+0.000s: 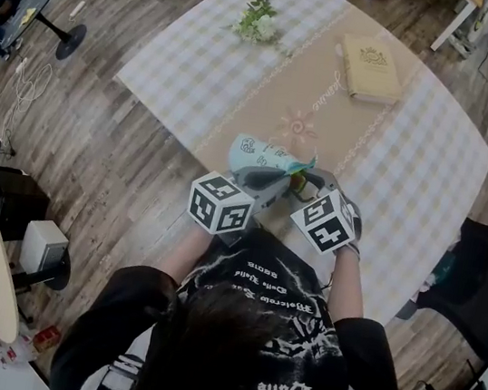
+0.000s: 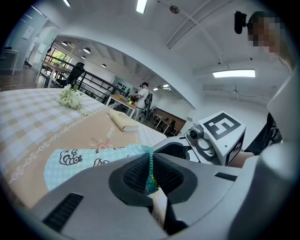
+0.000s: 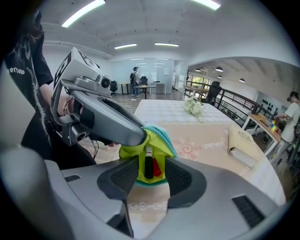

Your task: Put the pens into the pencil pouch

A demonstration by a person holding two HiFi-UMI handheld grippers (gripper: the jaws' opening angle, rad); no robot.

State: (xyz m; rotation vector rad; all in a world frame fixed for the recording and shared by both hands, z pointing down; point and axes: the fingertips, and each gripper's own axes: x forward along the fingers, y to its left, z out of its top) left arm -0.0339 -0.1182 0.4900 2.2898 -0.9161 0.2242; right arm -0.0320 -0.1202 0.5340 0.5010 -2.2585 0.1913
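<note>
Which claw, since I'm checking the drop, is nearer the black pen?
Right. The right claw stands open with the black pen between its jaws, in the pouch mouth; the left claw is shut on the pouch edge beside it.

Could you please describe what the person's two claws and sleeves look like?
Both the left claw and right claw are smooth grey plastic shells with dark mesh-textured pads. Each carries a white cube with black square markers. The person wears a black short-sleeved T-shirt with white print.
</note>
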